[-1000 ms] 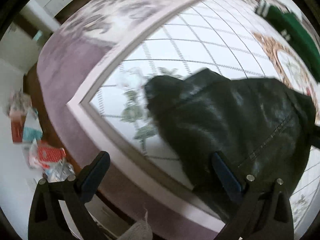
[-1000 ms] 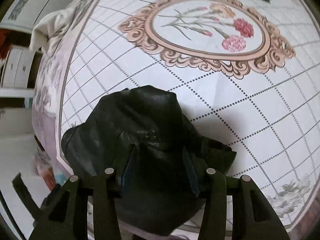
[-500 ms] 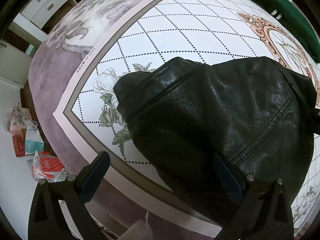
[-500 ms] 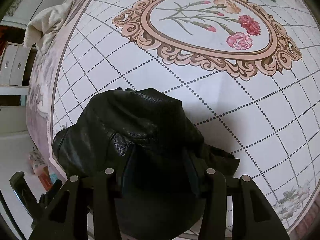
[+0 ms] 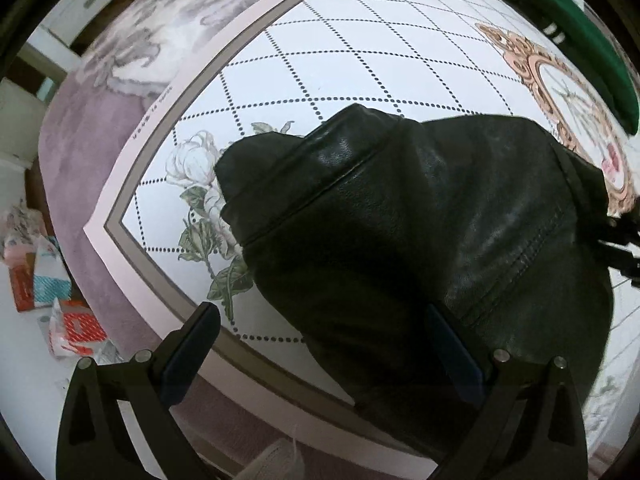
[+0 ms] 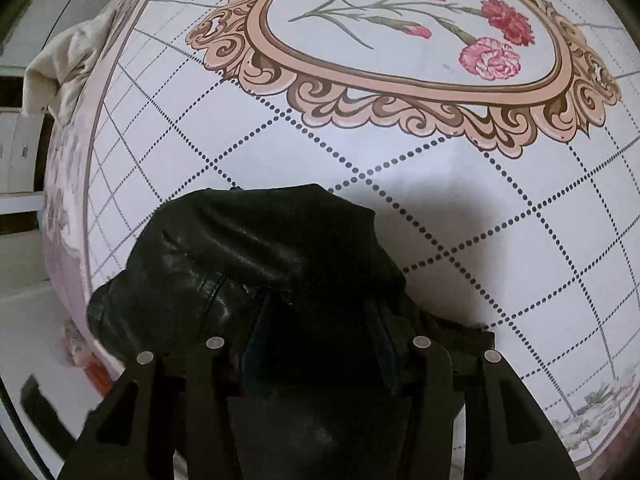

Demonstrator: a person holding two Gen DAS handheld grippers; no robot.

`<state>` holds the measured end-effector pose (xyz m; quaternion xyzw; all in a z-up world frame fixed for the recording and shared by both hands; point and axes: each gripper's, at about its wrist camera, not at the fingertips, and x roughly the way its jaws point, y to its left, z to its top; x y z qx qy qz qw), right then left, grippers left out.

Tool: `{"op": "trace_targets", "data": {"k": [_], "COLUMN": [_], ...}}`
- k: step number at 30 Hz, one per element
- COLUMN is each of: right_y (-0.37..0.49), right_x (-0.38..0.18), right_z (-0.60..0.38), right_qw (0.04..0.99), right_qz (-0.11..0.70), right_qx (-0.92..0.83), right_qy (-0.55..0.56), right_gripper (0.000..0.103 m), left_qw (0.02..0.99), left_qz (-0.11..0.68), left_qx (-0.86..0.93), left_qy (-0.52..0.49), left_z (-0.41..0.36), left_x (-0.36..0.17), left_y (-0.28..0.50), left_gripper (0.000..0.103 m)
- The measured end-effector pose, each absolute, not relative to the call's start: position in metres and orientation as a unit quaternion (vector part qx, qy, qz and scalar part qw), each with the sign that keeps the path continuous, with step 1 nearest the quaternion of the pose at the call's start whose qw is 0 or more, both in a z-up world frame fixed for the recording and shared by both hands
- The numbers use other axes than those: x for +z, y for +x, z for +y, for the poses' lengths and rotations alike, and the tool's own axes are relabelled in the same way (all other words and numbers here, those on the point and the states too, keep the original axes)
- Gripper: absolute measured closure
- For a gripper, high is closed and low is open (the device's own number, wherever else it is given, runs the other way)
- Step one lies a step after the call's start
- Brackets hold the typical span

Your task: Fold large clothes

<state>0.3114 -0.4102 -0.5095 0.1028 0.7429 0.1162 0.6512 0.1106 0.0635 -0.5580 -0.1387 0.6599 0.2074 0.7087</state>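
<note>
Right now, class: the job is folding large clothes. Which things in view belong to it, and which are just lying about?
Belongs to the job:
- black leather jacket
- right gripper, closed on the jacket
- left gripper, open
- patterned bedspread under it

Lying about:
- green striped garment
- cream cloth
- packets on the floor

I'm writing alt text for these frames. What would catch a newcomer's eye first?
A bulky black leather jacket lies heaped near the corner of the bedspread, filling the middle of both views. The right gripper has a fold of it between its fingers. Behind it sits an ornate oval frame of pink and red carnations, and a green striped garment lies at the far edge.
</note>
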Motion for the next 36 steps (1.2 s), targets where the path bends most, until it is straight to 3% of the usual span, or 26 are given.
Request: {"op": "trace_targets", "data": {"k": [4,5,7,11,18,19,20,22,23,24,25,26,29,36], "right_y": [0.293,0.282,0.252,0.200,0.171,0.175,0.182,0.194,0.198,0.200,0.201,0.201,0.204,0.222], "right_x": [-0.473,-0.463,-0.453,-0.482,-0.575,-0.578,-0.581,-0.588,-0.590,-0.590,-0.587,-0.586,-0.575,-0.528], "right_z": [-0.434,-0.446,-0.474,-0.505,-0.498,-0.489,-0.478,-0.458,-0.453,-0.451,-0.450,-0.449,-0.440,-0.423], "right_qw": [0.662,0.665,0.671,0.656,0.565,0.559,0.549,0.545,0.544,0.544,0.548,0.547,0.553,0.574], "right_qz": [0.718,0.707,0.690,0.689,0.659,0.657,0.656,0.663,0.661,0.658,0.654,0.646,0.637,0.614], "right_qx": [0.153,0.156,0.146,0.123,0.188,0.203,0.220,0.227,0.226,0.227,0.228,0.229,0.219,0.242], "right_qy": [0.155,0.180,0.228,0.283,0.459,0.464,0.468,0.460,0.465,0.468,0.469,0.481,0.490,0.485], "right_gripper": [0.049,0.034,0.016,0.015,0.009,0.009,0.008,0.007,0.012,0.021,0.039,0.046,0.055,0.062], "left_qw": [0.709,0.704,0.690,0.666,0.693,0.700,0.710,0.721,0.732,0.736,0.743,0.749,0.764,0.777], "left_qz": [0.643,0.641,0.638,0.636,0.609,0.603,0.593,0.584,0.568,0.561,0.552,0.546,0.533,0.511], "left_qx": [0.207,0.207,0.201,0.169,0.118,0.115,0.114,0.114,0.114,0.112,0.112,0.107,0.098,0.078], "left_qy": [-0.203,-0.227,-0.277,-0.351,-0.367,-0.364,-0.361,-0.355,-0.359,-0.362,-0.361,-0.360,-0.351,-0.359], "left_z": [0.086,0.094,0.108,0.127,0.130,0.128,0.126,0.127,0.127,0.126,0.127,0.127,0.128,0.138], "left_x": [-0.536,-0.534,-0.539,-0.569,-0.591,-0.590,-0.587,-0.585,-0.581,-0.579,-0.575,-0.571,-0.559,-0.521], "left_y": [0.091,0.085,0.075,0.073,0.101,0.105,0.109,0.117,0.120,0.123,0.126,0.129,0.137,0.152], "left_gripper": [0.000,0.000,0.000,0.000,0.000,0.005,0.019,0.032,0.045,0.050,0.058,0.069,0.082,0.085]}}
